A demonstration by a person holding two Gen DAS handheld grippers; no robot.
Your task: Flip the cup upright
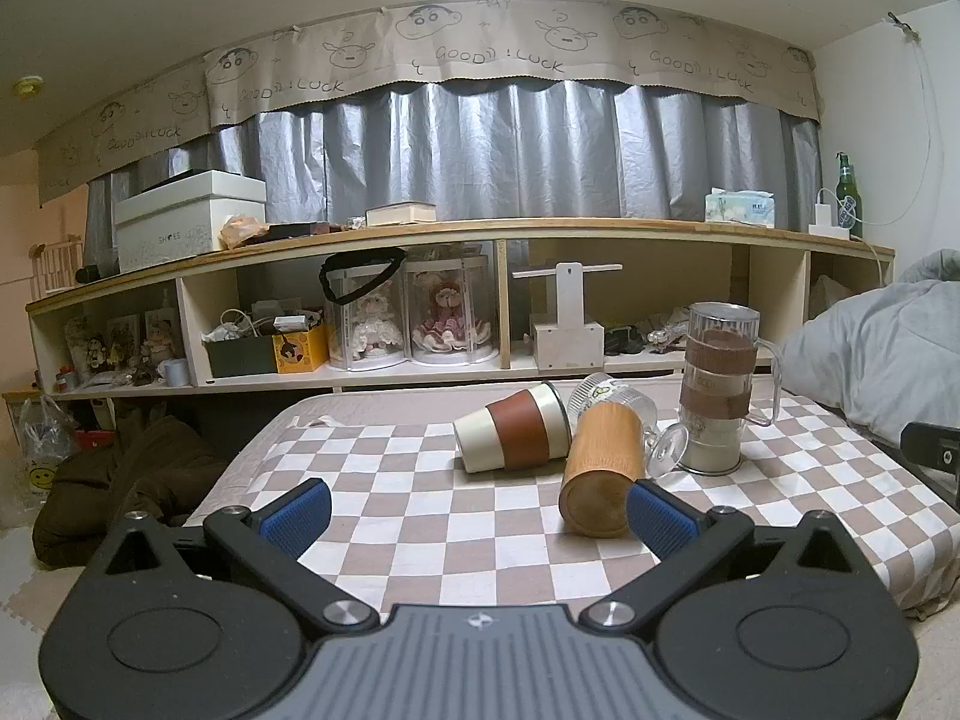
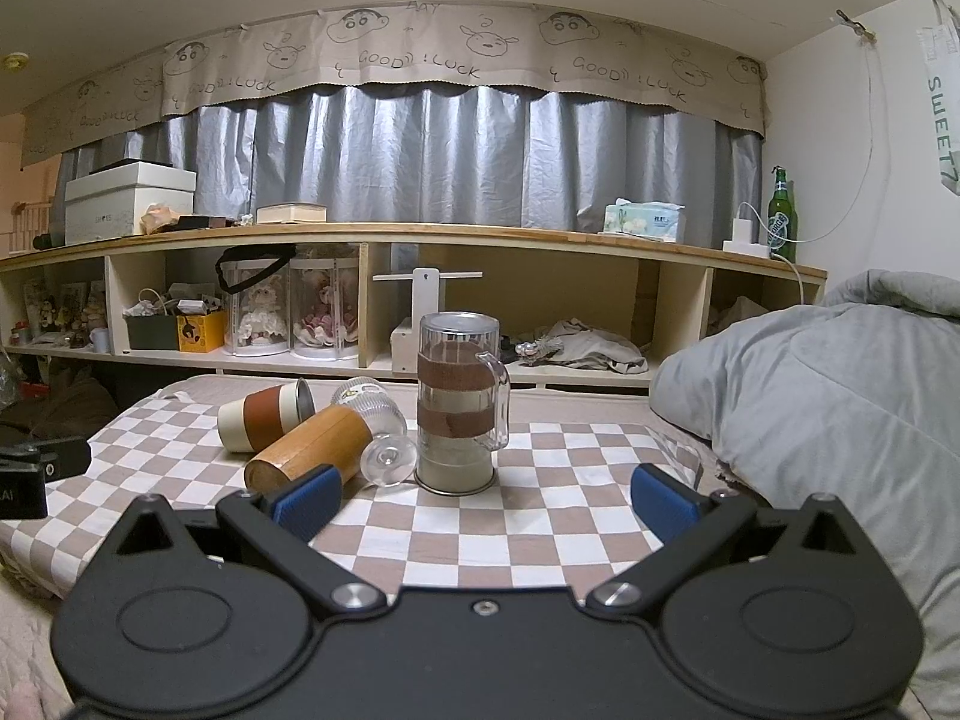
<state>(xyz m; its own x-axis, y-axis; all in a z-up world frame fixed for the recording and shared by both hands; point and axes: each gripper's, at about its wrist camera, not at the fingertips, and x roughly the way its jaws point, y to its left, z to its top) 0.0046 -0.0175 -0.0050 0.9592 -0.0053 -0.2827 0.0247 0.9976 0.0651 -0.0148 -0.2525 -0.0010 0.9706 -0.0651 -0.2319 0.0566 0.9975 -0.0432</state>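
Both grippers, left and right, were spread and empty; ahead lay toppled cups. Next, likely grasping one.

Cloth: brown-and-white checks, spread flat.
Duvet: grey, heaped at the right.
Shelf: long, wooden, open compartments underneath.
Curtain: silver-grey, under a "GOOD LUCK" cartoon valance.
Bottle: green, upright at the shelf's right end.
Tissues: on the shelf top.
Dolls: two, in clear cases.
Shoebox: white, far left.
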